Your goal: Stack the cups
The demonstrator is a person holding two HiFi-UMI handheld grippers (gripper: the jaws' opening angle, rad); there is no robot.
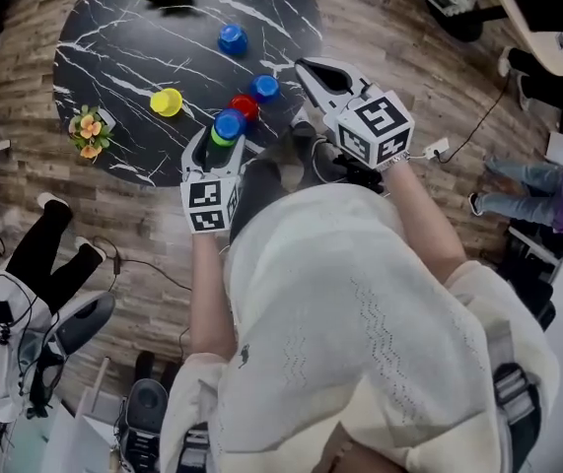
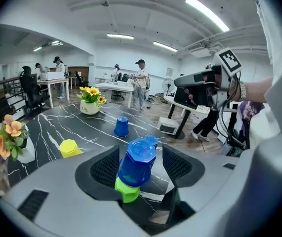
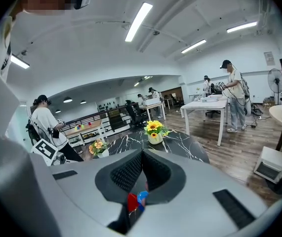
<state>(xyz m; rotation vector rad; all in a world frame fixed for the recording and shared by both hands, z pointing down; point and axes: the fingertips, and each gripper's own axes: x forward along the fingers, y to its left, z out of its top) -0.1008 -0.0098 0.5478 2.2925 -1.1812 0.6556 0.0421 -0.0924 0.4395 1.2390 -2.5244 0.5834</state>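
Open office with a wood-plank floor [image 1: 389, 37] and a round, white-veined black marble bench [image 1: 113, 47] carrying the cups.
Ceiling strip lights [image 2: 207, 13] ran over white desks [image 2: 116, 87] where people stood. The left gripper [image 2: 141, 166] had its fingers spread wide at the bench's near edge, either side of a blue cup [image 2: 137, 159] sitting upside down on a green cup [image 2: 126, 190], with a gap at the right pad. The right gripper [image 3: 141, 164] hung empty, fingers pressed together. A red cup [image 1: 245, 105] and second blue cup [image 1: 265, 88] stood just beyond the stack; a yellow cup [image 1: 166, 101] and far blue cup [image 1: 233, 38] stood apart.
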